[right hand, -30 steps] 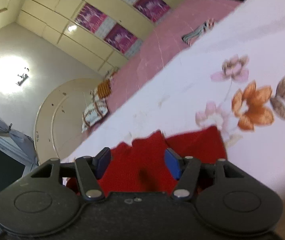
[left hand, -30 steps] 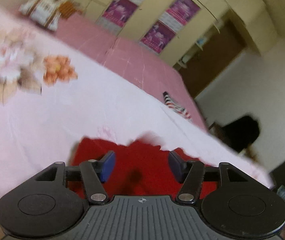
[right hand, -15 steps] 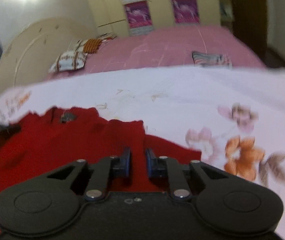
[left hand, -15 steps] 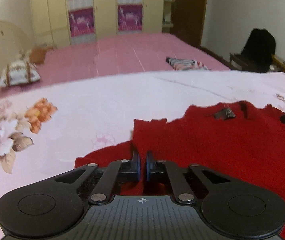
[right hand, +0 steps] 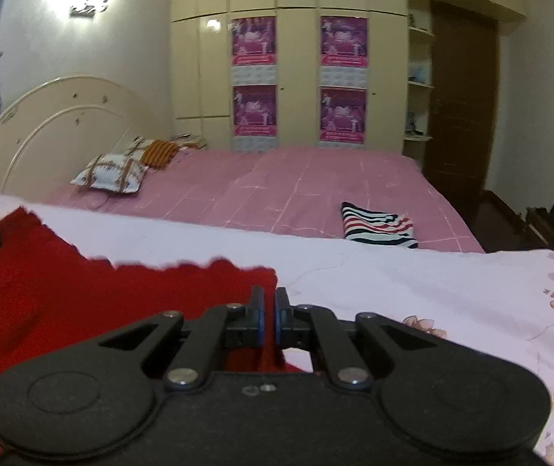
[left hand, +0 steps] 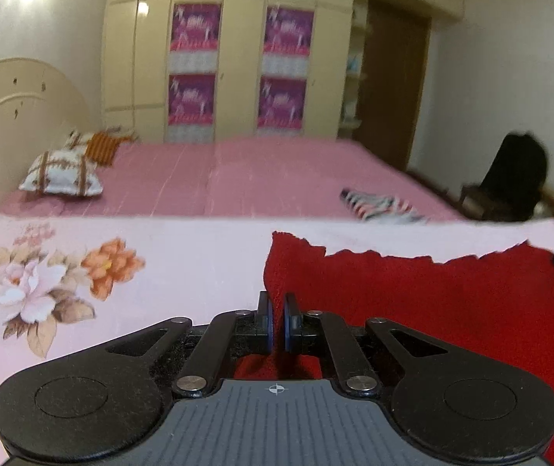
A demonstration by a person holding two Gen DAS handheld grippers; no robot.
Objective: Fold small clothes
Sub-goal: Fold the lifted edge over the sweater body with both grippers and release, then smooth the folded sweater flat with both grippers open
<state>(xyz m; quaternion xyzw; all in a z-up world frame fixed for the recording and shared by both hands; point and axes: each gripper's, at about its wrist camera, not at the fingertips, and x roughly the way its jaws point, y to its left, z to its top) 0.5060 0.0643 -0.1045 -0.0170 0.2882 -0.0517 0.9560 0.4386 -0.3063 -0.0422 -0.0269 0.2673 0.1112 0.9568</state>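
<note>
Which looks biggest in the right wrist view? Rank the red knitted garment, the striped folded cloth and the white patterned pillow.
1. red knitted garment, though it lies nearest the camera.
2 and 3. striped folded cloth and white patterned pillow look about alike; unranked.

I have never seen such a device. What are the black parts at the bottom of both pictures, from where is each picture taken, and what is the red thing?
No robot here: a person holds one hand-held gripper in each hand, each carrying a camera looking forward along its two fingers. One picture comes from the left gripper, the other from the right gripper. The red thing is a small red garment lying on a flowered sheet on a bed. Each gripper is shut on one side edge of the garment. Farther back lie a striped cloth and pillows.
</note>
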